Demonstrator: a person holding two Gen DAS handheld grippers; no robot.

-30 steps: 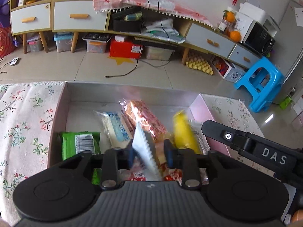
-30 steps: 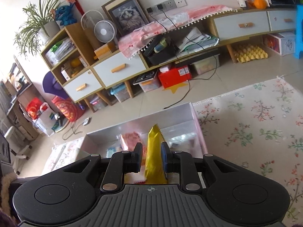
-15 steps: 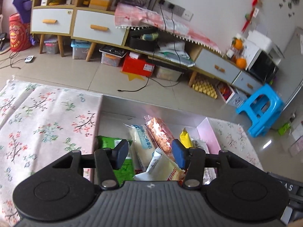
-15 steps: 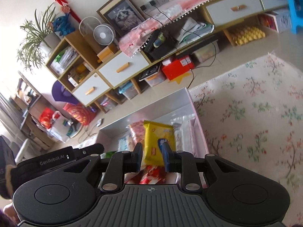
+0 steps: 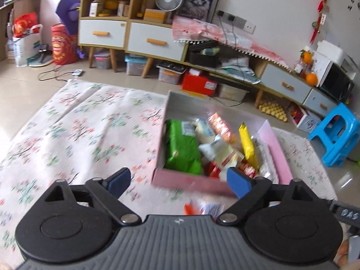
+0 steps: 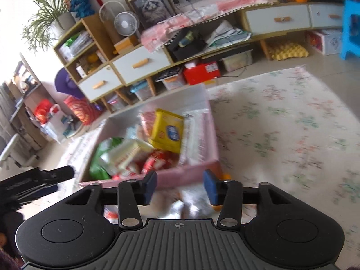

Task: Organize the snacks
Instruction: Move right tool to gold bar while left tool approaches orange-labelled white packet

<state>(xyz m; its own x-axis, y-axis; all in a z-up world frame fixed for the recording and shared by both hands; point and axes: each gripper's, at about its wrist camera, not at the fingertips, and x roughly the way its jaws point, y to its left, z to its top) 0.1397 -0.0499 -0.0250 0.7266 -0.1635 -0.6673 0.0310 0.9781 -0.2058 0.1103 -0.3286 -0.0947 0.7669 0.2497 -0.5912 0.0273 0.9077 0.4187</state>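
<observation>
A pink box (image 5: 186, 181) on the floral cloth holds several snack packets: a green one (image 5: 182, 148), a white one (image 5: 216, 150) and a yellow one (image 5: 246, 145). My left gripper (image 5: 178, 181) hangs just short of the box's near wall, its jaws opening wide with nothing between them. In the right wrist view the yellow packet (image 6: 167, 132) lies flat in the box (image 6: 180, 175). My right gripper (image 6: 180, 186) is also short of the near wall, jaws opening and holding nothing. Blurred loose packets (image 6: 195, 202) lie on the cloth below it.
The floral cloth (image 5: 78, 135) spreads left of the box and also right of it (image 6: 281, 123). A blue stool (image 5: 335, 135) stands on the floor at the right. Low cabinets (image 5: 144, 40) with storage bins line the far wall. The left gripper's arm (image 6: 33, 180) shows at the left edge.
The left gripper let go of the white packet and the right let go of the yellow one; both now lie in the box. Both grippers opened and drew back from the box.
</observation>
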